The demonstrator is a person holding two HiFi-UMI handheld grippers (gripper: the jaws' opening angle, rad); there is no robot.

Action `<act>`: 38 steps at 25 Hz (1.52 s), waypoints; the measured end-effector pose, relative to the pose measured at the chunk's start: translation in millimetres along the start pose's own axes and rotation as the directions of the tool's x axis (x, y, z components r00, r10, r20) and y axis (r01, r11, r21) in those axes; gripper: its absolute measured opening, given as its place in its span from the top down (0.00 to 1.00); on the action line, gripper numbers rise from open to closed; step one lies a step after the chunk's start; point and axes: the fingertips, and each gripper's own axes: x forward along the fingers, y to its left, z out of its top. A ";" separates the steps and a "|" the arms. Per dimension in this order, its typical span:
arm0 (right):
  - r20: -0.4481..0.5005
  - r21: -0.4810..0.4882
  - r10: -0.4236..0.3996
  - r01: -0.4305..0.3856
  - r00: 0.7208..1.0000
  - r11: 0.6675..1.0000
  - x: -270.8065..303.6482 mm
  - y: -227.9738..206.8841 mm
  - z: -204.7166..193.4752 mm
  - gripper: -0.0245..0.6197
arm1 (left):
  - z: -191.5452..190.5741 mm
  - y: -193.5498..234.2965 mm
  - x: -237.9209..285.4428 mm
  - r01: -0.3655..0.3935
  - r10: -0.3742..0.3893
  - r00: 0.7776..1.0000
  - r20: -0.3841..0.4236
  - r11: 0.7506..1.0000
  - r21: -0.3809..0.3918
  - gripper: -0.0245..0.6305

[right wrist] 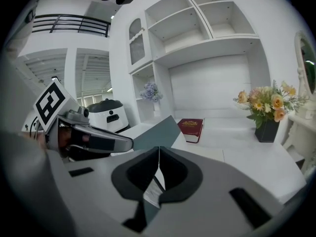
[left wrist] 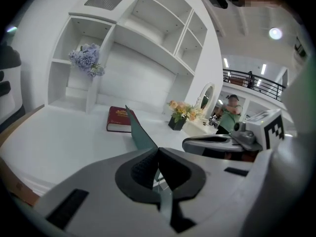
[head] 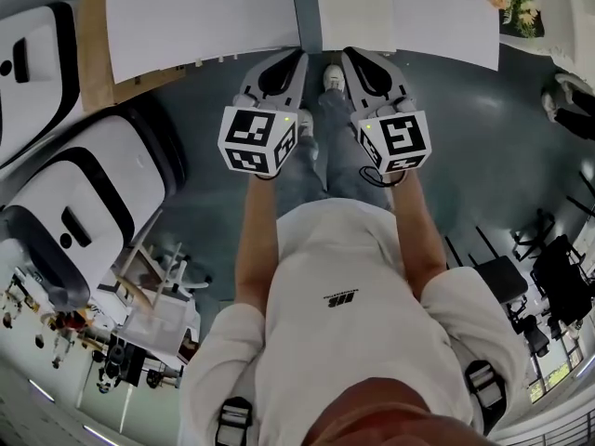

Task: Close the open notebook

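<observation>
Near the desk (left wrist: 59,142) front edge, short of the red book (left wrist: 120,119), my left gripper (left wrist: 158,168) and right gripper (right wrist: 158,164) both pinch the notebook (left wrist: 140,130) cover shut-tight; it stands upright, its long edge pointing bookward, with bare desk either side.

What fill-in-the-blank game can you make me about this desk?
The left gripper and right gripper are both shut on the ____.
The book lying on the desk is ____.
The yellow flowers stand in a ____ pot.
Missing words: notebook, red, black.
</observation>
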 end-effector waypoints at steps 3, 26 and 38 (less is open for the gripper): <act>0.003 0.013 -0.021 0.021 1.000 1.000 -6.9 -7.5 -3.0 0.97 | 2.5 -9.8 5.6 0.015 -0.014 1.000 -0.008 0.999 0.030 0.96; 0.008 0.093 -0.175 0.174 0.984 0.980 -46.2 -53.2 -20.4 0.96 | 3.7 -67.3 47.9 0.188 -0.181 0.981 -0.074 0.976 0.109 0.96; -0.005 0.143 -0.254 0.252 0.967 0.957 -69.0 -89.9 -35.1 0.96 | -10.0 -102.7 87.4 0.269 -0.249 0.957 -0.151 0.953 0.137 0.96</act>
